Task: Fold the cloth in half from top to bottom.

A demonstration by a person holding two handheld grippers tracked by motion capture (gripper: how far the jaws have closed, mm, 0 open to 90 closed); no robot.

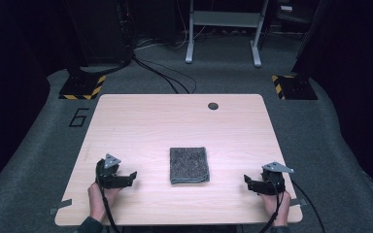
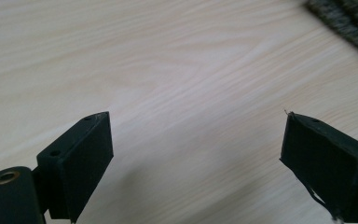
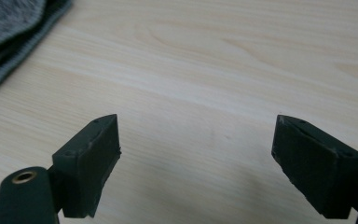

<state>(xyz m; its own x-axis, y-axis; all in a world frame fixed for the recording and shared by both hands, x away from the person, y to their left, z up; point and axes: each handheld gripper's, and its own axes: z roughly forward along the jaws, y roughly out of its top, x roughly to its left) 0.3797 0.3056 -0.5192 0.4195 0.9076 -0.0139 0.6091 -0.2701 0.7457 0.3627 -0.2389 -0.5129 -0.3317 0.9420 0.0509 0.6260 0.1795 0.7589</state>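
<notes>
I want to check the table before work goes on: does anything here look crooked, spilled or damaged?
Nothing stands out. The grey folded cloth lies flat near the middle of the wooden table, with its edges roughly square to it. The left tool and right tool sit open on either side, apart from the cloth. No spill shows.

A dark grey, speckled folded knit cloth (image 1: 189,165) with a ribbed edge lies on a pale wooden table (image 1: 175,121) with fine light-brown grain, flanked by two black grippers topped with grey plates, above grey carpet with yellow-and-black striped floor plates (image 1: 82,87).
</notes>
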